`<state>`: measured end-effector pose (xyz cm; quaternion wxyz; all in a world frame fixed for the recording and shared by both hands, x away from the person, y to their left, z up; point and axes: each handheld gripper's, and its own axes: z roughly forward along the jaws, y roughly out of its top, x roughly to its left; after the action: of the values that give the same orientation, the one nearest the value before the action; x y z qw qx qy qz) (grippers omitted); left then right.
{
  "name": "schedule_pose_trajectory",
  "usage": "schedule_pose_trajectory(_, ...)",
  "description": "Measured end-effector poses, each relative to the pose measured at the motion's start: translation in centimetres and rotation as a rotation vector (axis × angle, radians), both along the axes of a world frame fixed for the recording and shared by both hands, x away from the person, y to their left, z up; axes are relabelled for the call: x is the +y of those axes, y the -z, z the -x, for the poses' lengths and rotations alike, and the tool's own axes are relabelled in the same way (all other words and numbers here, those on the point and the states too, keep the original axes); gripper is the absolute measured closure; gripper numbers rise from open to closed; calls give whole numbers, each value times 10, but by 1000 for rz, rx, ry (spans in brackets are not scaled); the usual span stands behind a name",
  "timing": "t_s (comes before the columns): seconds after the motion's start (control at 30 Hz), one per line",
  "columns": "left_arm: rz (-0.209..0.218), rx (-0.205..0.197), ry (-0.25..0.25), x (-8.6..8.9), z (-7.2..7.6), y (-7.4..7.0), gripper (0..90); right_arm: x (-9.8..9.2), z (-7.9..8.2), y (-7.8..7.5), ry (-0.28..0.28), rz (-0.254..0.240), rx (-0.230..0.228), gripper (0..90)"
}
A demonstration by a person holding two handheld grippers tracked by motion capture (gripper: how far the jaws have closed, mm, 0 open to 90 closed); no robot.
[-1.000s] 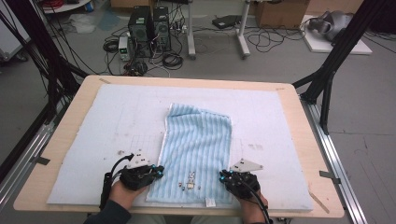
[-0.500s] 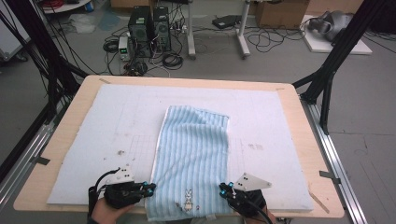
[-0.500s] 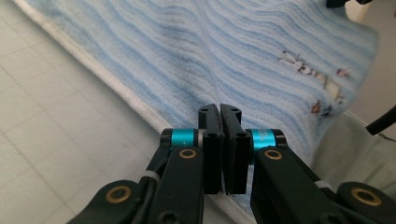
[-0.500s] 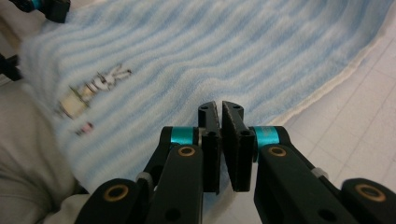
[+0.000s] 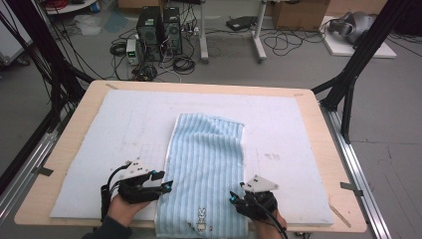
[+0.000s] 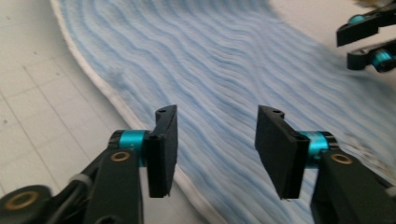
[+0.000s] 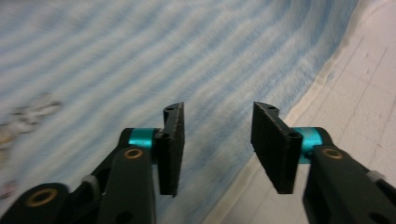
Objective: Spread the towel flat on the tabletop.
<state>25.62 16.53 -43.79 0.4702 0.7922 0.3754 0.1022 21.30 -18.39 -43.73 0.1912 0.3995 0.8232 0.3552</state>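
Releasing: both grippers had just been opening, with nothing between the jaws of either.
Left gripper (image 5: pixel 166 185): released, at the towel's left hem.
Right gripper (image 5: pixel 233 196): released, at its right hem.
Towel (image 5: pixel 206 159): lay flat down the mat (image 5: pixel 99 139), near end at the table (image 5: pixel 74 112) front edge.
Risk: the overhanging end could slide off; a jaw might snag the hem.

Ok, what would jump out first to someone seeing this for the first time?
The blue striped towel spread on the pale mat, its near end at the table's front edge, with a small rabbit print there. A hand-held claw flanks each side, left claw and right claw, both open after just releasing.
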Motion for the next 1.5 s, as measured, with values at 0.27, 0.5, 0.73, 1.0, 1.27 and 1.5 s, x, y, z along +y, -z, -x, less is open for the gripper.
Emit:
schedule_pose_trajectory(0.27, -224, -89, -39, -28, -16, 11, 686, -4, -32, 12, -42, -117, 60, 857)
schedule_pose_trajectory(0.5, -189, -76, -110, -24, -34, 12, 865, 1, -47, 13, 5, -96, 14, 860)
schedule_pose_trajectory(0.73, -146, -55, -173, -21, -50, 12, 845, 9, -67, 13, 42, -57, -22, 853)
schedule_pose_trajectory(1.0, -51, 33, -182, -2, -35, 12, 465, -1, -50, 9, 86, -80, -21, 503)
schedule_pose_trajectory(1.27, -24, 52, -115, 9, -13, 14, 522, -10, -27, 7, 64, -39, 0, 573)
schedule_pose_trajectory(1.5, -72, 26, -31, 6, 2, 14, 867, -14, -20, 10, 11, -88, 56, 842)
